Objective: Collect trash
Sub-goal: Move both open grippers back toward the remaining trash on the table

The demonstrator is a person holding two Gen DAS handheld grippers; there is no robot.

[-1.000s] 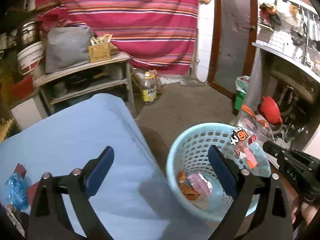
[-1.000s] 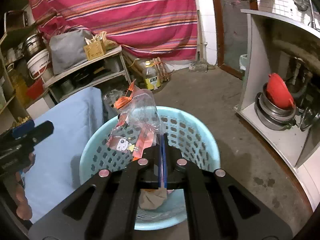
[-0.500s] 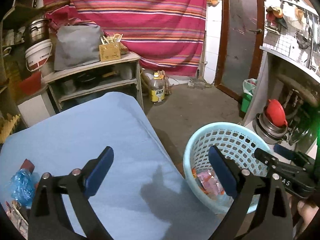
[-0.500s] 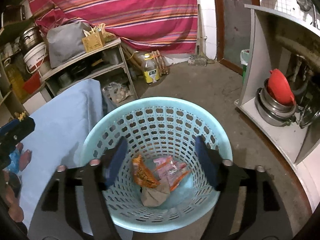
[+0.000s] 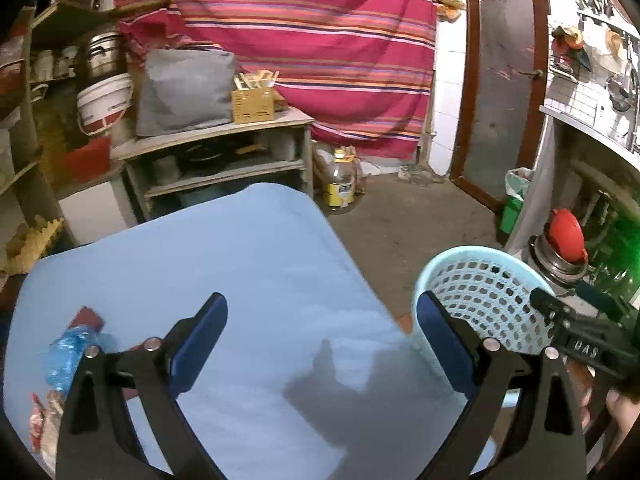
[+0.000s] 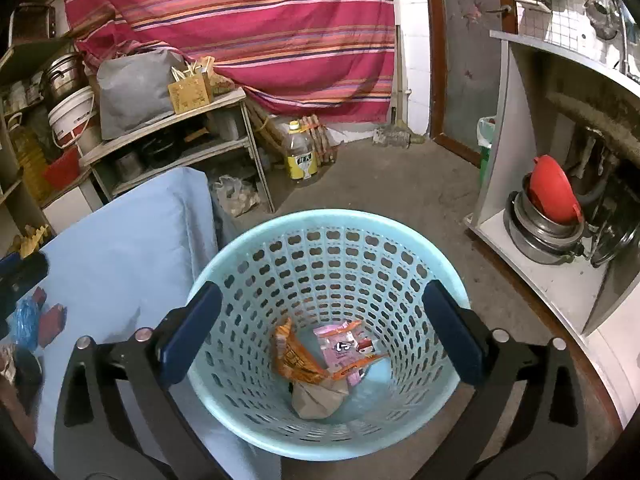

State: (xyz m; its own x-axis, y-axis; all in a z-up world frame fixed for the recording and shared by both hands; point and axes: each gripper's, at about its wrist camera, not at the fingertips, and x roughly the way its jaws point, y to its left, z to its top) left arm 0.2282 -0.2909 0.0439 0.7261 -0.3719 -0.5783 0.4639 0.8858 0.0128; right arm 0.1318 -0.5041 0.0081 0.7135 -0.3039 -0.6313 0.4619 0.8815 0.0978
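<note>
The room is a cluttered storeroom with a striped red cloth (image 5: 304, 36) across the back wall, a loaded shelf unit (image 5: 216, 152) in front of it, and a bare concrete floor (image 6: 384, 184); a table (image 5: 224, 280) under a pale blue cover fills the near left, and a light-blue perforated basket (image 6: 328, 236) stands on the floor just off its right edge.

Progress, as judged from how things lie: part of the trash is already collected; an orange wrapper (image 6: 294, 356), a pink wrapper (image 6: 344, 346) and a crumpled brown scrap (image 6: 318, 400) lie at the bottom of the basket. The remainder is on the table at its near left edge: a crumpled blue plastic piece (image 5: 66, 354), a dark red packet (image 5: 86, 318) touching it, and more wrappers (image 5: 44, 420) at the near left corner; these are still to be picked up and dropped in.

The right claw (image 6: 320, 332) hangs above the basket mouth, its jaws opening wide with nothing between them; the left claw (image 5: 320, 340) stands over the table with jaws apart and empty.

View differences: only the right wrist view looks into the basket and shows its contents; the left wrist view shows only its rim and wall, but shows the near-corner wrappers and the full bare spread of the table; each view catches the other claw at its margin.
</note>
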